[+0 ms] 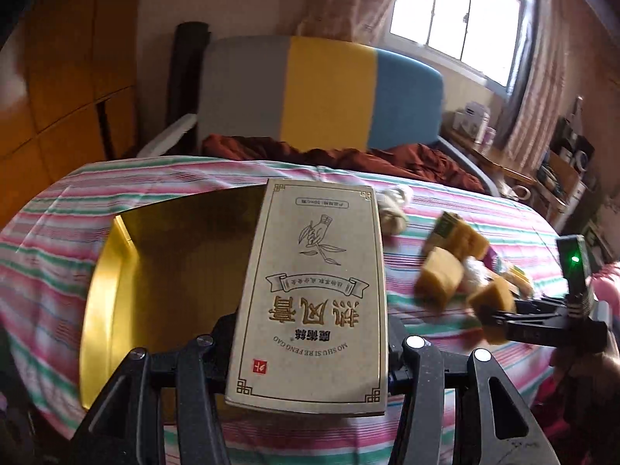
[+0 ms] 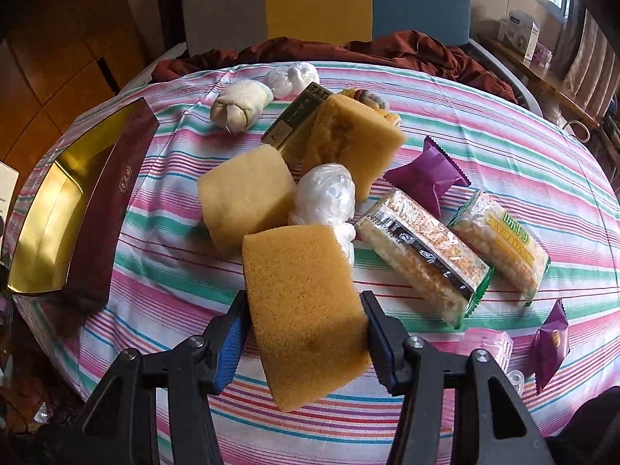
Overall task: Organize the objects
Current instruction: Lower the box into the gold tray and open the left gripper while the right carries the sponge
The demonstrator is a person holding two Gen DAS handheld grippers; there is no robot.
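My left gripper [image 1: 310, 348] is shut on a beige printed carton [image 1: 310, 294] and holds it above an open box with a gold lining [image 1: 116, 271]. My right gripper [image 2: 306, 333] is shut on a yellow sponge block [image 2: 302, 310], held just above the striped cloth; it also shows at the right of the left wrist view [image 1: 492, 306]. The gold-lined box with its dark red outer wall [image 2: 100, 217] lies at the left in the right wrist view. Two more sponge blocks [image 2: 244, 197] [image 2: 356, 139] lie in the pile ahead.
The round table carries a striped cloth [image 2: 503, 131]. On it lie a clear plastic bundle [image 2: 325, 193], two rice-cracker packs [image 2: 422, 255] [image 2: 503, 244], purple wrappers [image 2: 430, 178] [image 2: 550, 345], a green box [image 2: 294, 124] and a cloth roll [image 2: 240, 108]. A chair [image 1: 321, 89] stands behind.
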